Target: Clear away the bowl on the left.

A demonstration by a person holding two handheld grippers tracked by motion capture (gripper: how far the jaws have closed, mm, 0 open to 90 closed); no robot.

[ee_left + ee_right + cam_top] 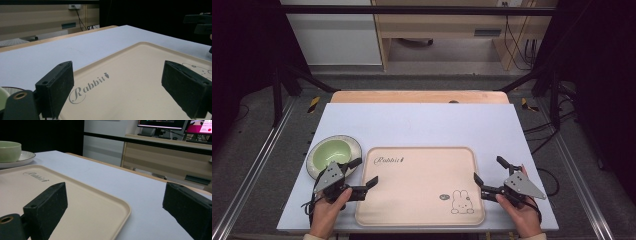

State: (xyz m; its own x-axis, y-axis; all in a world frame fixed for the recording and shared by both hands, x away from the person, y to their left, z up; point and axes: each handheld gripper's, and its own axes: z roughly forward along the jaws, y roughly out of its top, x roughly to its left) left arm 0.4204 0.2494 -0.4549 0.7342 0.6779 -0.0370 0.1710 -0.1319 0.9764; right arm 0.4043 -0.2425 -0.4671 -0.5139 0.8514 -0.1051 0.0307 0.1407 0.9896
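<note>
- My left claw [360, 176] hangs with jaws apart and empty at the tray's [422, 220] left edge; the right claw [490, 176] stands apart and empty at its right edge.
- The tray lies flat on the bench [422, 125], so a jaw may skid over the rim rather than get under it.
- The bowl [332, 152] on its plate [354, 144] sits just behind my left claw; I could knock it.
- An uneven lift would tilt the tray.
</note>
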